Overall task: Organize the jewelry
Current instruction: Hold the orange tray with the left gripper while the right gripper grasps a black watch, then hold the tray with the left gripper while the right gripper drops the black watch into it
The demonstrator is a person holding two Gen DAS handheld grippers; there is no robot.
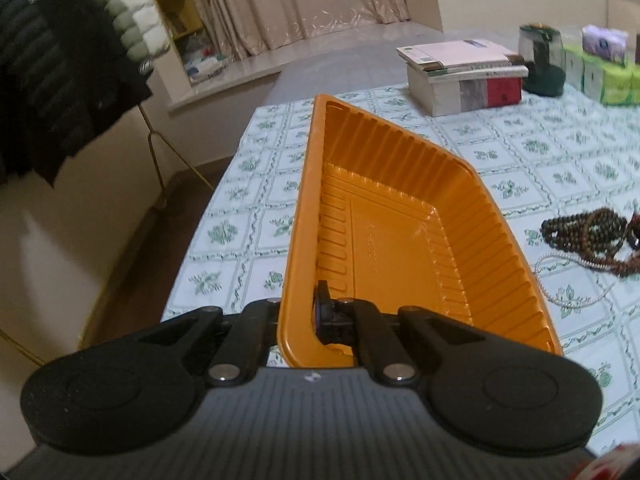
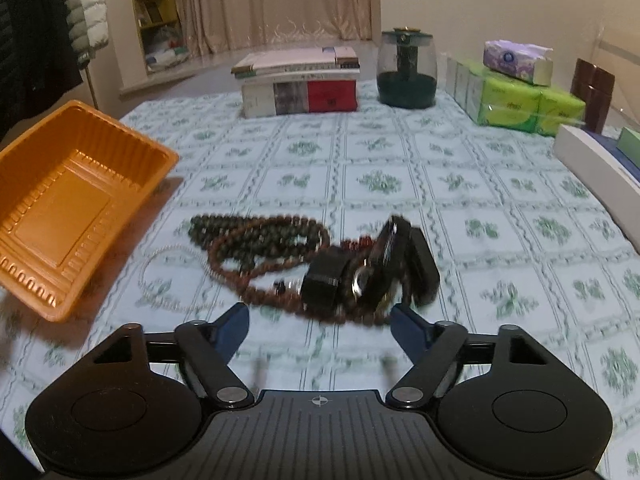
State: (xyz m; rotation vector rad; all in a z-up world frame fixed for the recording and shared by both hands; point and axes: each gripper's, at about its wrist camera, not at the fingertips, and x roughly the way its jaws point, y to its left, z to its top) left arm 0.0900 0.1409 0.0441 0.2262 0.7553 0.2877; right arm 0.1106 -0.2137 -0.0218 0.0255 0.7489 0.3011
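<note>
Left tool (image 1: 296,320) is clamped on the near rim of the orange tray (image 1: 384,216), holding it tilted off the tabletop (image 2: 400,152). Right tool (image 2: 320,320) hovers spread wide, empty, just short of the jewelry pile (image 2: 320,256), right of the tray.

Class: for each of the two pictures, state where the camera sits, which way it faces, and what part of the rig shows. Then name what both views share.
Left wrist: sits on the left gripper, looks along its fingers, shut on the orange tray rim, tray tilted above the table.
Right wrist: sits on the right gripper, open, facing the jewelry pile on the tablecloth.
Shared: tray, beads, stacked books.
</note>
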